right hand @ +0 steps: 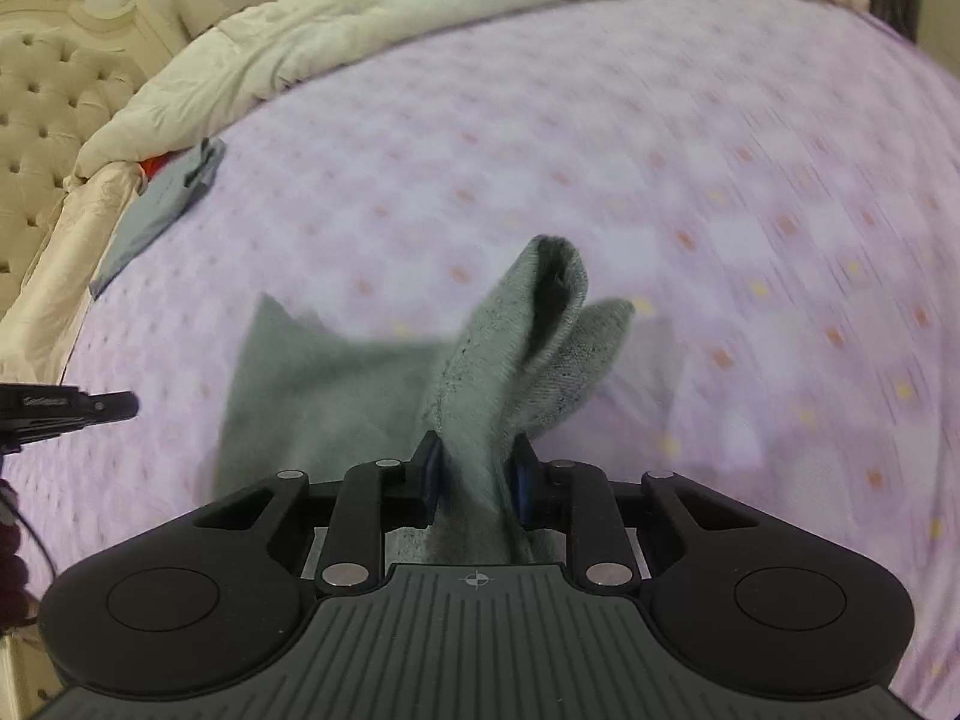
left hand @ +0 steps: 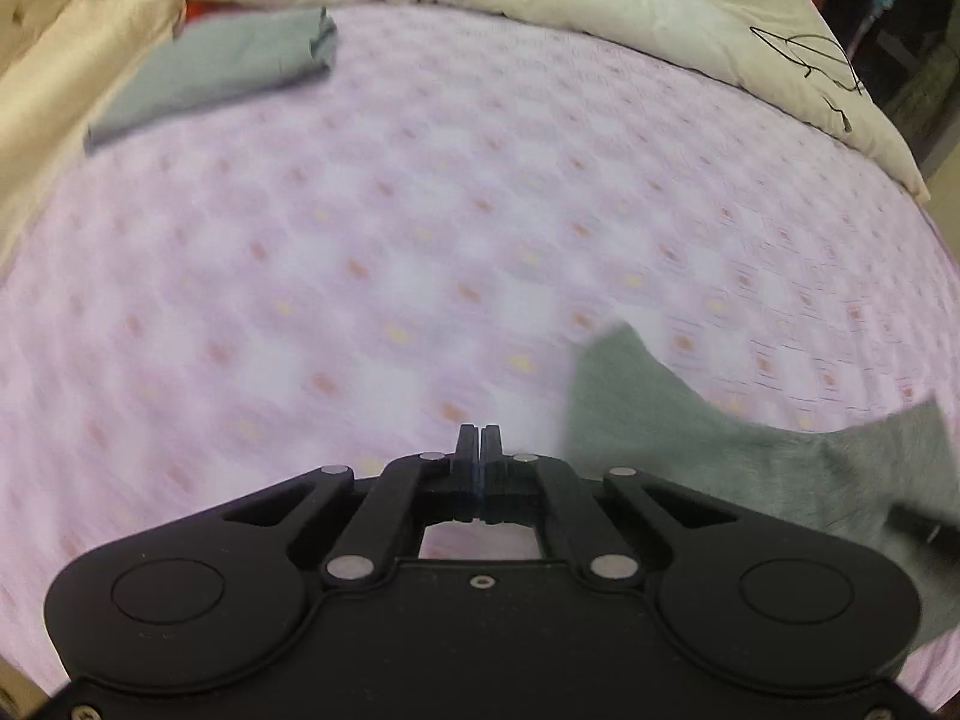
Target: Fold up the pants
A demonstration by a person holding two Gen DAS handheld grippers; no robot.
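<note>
Grey pants (right hand: 336, 396) lie partly lifted off the lilac patterned bed sheet (right hand: 720, 180). My right gripper (right hand: 477, 459) is shut on a bunched fold of them, and the fabric rises between its fingers and flops forward in a loop. In the left wrist view the pants (left hand: 660, 420) hang at the lower right, beside my left gripper (left hand: 480, 438). Its fingers are pressed together with no cloth seen between them. From the right wrist view, the left gripper (right hand: 114, 405) pokes in at the left edge, apart from the cloth.
A folded blue-grey garment (left hand: 210, 72) lies at the sheet's far left, next to a red item (left hand: 198, 6). A cream duvet (left hand: 600, 0) is piled along the far side with a wire hanger (left hand: 804, 57) on it. A tufted headboard (right hand: 36, 120) stands at the left.
</note>
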